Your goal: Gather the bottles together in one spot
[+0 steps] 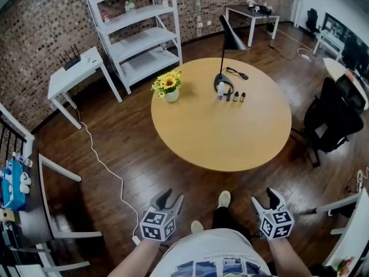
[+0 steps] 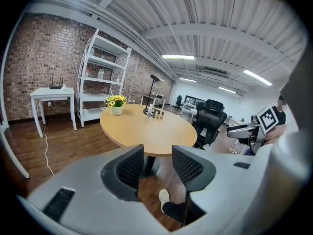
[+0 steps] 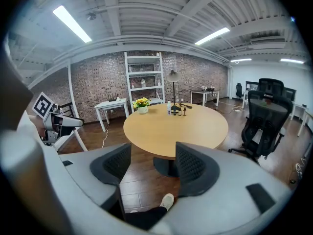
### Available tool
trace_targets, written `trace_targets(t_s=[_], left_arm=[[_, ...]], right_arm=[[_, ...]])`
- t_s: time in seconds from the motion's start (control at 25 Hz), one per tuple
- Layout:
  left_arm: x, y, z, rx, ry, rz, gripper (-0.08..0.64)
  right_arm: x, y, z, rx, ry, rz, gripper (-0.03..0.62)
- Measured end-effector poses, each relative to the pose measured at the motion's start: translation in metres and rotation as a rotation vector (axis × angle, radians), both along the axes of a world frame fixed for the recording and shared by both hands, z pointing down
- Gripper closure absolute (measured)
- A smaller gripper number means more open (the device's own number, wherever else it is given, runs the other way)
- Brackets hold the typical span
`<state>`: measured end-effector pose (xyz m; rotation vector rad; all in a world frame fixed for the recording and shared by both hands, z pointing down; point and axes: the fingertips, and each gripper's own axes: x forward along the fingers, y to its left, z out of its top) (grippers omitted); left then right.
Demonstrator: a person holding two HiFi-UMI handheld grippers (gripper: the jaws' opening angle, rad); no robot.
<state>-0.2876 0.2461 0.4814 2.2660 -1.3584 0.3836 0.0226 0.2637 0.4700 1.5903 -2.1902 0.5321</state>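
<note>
Both pairs of jaws are held apart and nothing is gripped: the left gripper [image 1: 168, 196] and the right gripper [image 1: 266, 197] are carried low in front of the person, well short of the round wooden table [image 1: 190, 146]. In the gripper views only the floor and a shoe are seen between each pair of pads. The bottles [image 1: 232, 96] are found on the far side of the tabletop in a short row: a taller white one just beside the black lamp base [image 1: 223, 85], then three small dark ones close to it. A pot of yellow flowers [image 1: 168, 86] is set well apart to their left. Since the row already looks close together, little gathering seems to be left, and the step in hand is judged to be the approach to the table. For the next move, the table must be reached and a gripper brought across to the far side. Such small, narrow bottles would call for a centred, careful closing so that neighbours are not knocked over.
</note>
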Motion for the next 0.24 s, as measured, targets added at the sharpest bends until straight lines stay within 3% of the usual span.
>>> trace_targets(t_s=[0.24], left_arm=[[0.0026, 0.0028, 0.0013, -0.002, -0.007, 0.003, 0.402]], right_arm=[[0.0022, 0.0027, 0.0024, -0.003, 0.013, -0.007, 0.284]])
